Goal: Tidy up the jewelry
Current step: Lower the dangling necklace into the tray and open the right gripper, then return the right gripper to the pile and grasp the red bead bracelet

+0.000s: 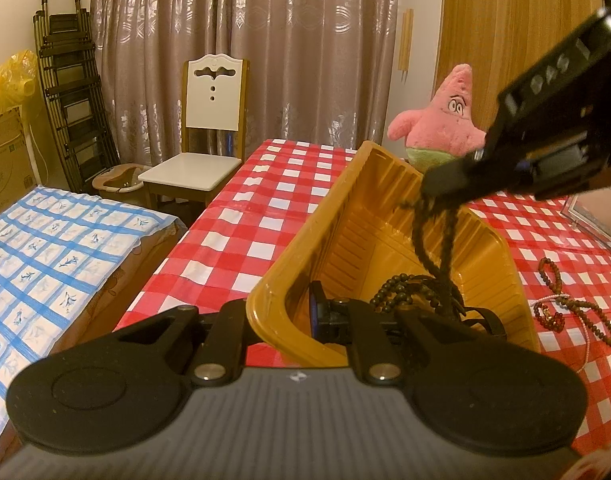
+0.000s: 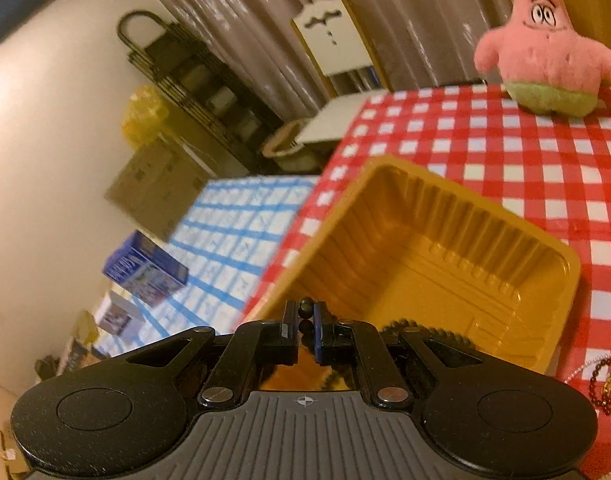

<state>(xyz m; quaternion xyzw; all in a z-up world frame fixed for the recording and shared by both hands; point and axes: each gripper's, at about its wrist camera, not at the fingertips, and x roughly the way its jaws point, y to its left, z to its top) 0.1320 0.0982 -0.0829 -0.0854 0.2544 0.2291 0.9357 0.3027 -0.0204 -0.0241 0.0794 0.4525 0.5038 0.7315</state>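
A yellow plastic tray stands tilted on the red-checked tablecloth. My left gripper is shut on its near wall, with the blue pad inside and the other finger hidden behind the rim. My right gripper comes in from the upper right above the tray. It is shut on a dark bead necklace whose lower end lies coiled on the tray floor. In the right wrist view, dark beads of the necklace sit pinched between the pads of the right gripper, over the tray.
Loose bead strands lie on the cloth right of the tray, and a red bead bracelet shows there too. A pink star plush stands at the table's far edge. A chair and a blue-checked bed are to the left.
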